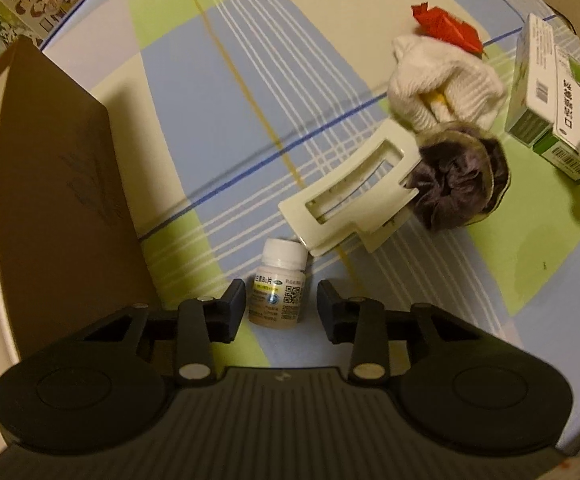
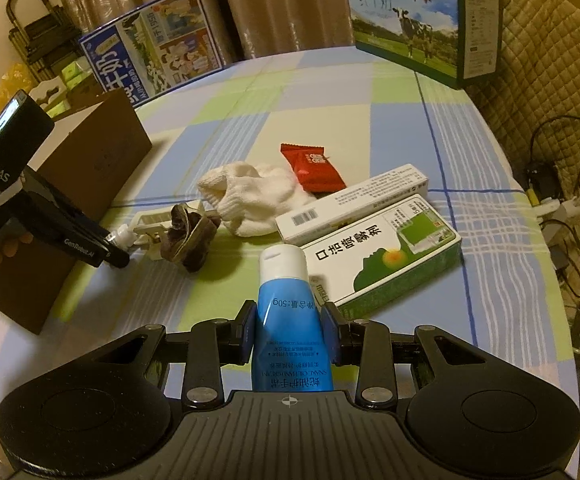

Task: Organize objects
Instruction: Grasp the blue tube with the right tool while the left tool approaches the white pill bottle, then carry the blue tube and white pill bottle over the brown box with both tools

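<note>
My left gripper (image 1: 281, 304) is open, its fingers on either side of a small white pill bottle (image 1: 278, 284) standing on the checked tablecloth, not touching it. A cream hair claw clip (image 1: 349, 194), a dark scrunchie (image 1: 455, 182), a white sock (image 1: 441, 80) and a red snack packet (image 1: 445, 26) lie beyond. My right gripper (image 2: 288, 330) is shut on a blue hand cream tube (image 2: 286, 312) with a white cap, held above the table. The left gripper (image 2: 102, 250) shows in the right wrist view by the bottle (image 2: 124, 236).
A brown cardboard box (image 1: 54, 184) stands open at the left. Two medicine boxes, one green and white (image 2: 385, 256), one long and white (image 2: 353, 204), lie at the right. Milk cartons (image 2: 405, 20) stand at the table's far edge. Cables hang past the right edge.
</note>
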A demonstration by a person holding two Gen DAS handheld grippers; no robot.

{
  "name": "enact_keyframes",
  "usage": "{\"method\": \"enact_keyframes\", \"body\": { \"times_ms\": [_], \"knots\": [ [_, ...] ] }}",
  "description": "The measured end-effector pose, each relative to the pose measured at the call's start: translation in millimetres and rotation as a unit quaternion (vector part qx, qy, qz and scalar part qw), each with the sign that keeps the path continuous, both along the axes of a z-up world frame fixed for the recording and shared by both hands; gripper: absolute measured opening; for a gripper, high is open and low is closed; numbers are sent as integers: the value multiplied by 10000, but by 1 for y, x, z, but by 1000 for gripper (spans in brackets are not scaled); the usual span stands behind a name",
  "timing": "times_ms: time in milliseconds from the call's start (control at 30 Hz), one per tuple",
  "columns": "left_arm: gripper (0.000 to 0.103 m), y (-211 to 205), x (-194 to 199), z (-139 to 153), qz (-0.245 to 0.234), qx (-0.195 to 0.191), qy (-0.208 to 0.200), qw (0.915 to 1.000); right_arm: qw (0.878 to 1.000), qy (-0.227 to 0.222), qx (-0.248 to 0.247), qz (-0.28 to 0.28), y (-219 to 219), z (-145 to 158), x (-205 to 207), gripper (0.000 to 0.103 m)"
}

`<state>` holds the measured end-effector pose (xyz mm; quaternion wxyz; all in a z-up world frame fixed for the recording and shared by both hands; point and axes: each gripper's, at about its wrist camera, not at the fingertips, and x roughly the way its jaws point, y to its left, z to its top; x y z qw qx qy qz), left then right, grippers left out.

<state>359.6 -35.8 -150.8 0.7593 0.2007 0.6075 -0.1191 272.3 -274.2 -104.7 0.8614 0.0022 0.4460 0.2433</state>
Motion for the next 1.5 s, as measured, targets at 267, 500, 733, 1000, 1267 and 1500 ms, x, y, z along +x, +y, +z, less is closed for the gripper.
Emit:
{"method": "enact_keyframes", "body": {
  "times_ms": [267,500,733,1000,1267,1500],
  "knots": [
    [23,-4,-4,1,207,-26,-71,9998,10000,-36,59,-12,-3,5,-4,32],
    [22,-10,-25,4,345,-156,-71,9993,9999,-63,120,48,-4,9,-9,32],
    [22,-12,-66,7,570,-545,-76,9969,9997,-53,175,148,-6,11,-19,32],
    [22,3,-118,11,1053,-900,-202,9902,9993,35,228,293,-5,10,-32,32],
    [22,21,-159,33,1373,-1309,-508,9805,9980,65,368,505,7,17,-42,32],
    [22,32,-178,71,1395,-1641,-956,9718,9955,140,648,676,24,30,-47,32]
  ]
}}
